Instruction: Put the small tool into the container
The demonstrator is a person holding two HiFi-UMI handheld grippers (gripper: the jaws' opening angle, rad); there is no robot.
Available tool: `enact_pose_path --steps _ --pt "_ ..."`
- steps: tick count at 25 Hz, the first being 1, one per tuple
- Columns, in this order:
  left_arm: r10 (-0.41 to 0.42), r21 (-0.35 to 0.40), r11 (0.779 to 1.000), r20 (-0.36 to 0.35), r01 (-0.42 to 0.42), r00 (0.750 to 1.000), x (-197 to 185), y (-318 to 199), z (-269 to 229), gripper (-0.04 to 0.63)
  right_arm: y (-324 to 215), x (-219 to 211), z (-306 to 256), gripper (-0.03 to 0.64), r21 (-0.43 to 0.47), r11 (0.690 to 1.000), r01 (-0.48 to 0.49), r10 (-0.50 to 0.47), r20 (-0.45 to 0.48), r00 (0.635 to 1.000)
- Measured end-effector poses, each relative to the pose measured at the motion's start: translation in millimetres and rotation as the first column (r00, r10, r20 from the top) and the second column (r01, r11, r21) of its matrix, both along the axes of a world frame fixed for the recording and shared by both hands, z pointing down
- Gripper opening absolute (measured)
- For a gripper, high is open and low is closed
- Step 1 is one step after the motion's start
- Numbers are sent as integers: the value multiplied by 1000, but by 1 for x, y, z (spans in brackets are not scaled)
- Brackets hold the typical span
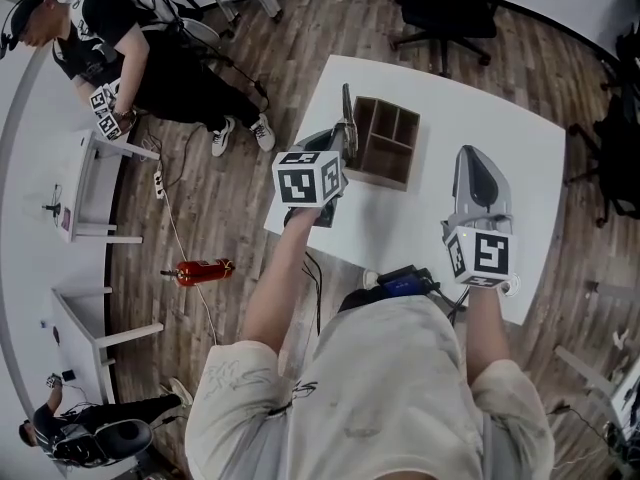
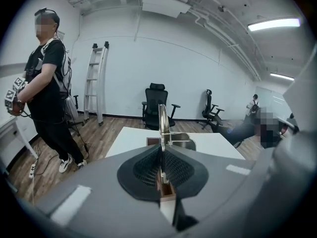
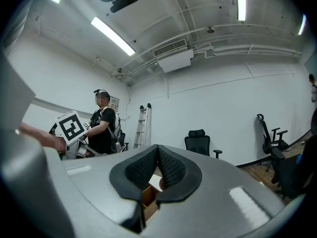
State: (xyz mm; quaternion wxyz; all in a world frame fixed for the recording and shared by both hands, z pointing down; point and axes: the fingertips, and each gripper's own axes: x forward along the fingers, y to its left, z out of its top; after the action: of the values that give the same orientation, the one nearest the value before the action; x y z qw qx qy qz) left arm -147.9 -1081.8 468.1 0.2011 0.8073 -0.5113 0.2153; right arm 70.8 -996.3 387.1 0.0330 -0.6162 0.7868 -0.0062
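Pinching a small tool (image 2: 162, 120) of thin, shiny metal between its ribbed black pads, the left gripper (image 2: 161, 155) holds the strip upright at the container's near-left side. The container (image 1: 381, 178) is a brown wooden box, split by dividers into open square compartments. From the head view the tool (image 1: 347, 103) rises at the box's left rim, outside every compartment. A bent wire-like part juts from it, though its form is hard to make out.

The left gripper's own view shows only slivers of the container (image 2: 153, 142) past the grey jaw shells. The right gripper (image 1: 470, 155) hangs well to the right of the container, jaws pressed together on nothing (its own view catches just a corner of the box (image 3: 147, 196) beneath the pads).

Smooth and white, the table (image 1: 510, 128) lies bare right of the container, while its left edge runs close beside the box, with plank floor beyond. A black office chair (image 1: 445, 8) stands past the container's far side. Another person (image 1: 150, 48) stands across the floor to its left.
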Motion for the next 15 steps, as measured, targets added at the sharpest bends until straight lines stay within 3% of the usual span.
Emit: enact_pose_path --steps 15 --pt "85 -182 980 45 -76 995 8 -18 43 21 1 -9 8 6 -10 1000 3 -3 -19 1000"
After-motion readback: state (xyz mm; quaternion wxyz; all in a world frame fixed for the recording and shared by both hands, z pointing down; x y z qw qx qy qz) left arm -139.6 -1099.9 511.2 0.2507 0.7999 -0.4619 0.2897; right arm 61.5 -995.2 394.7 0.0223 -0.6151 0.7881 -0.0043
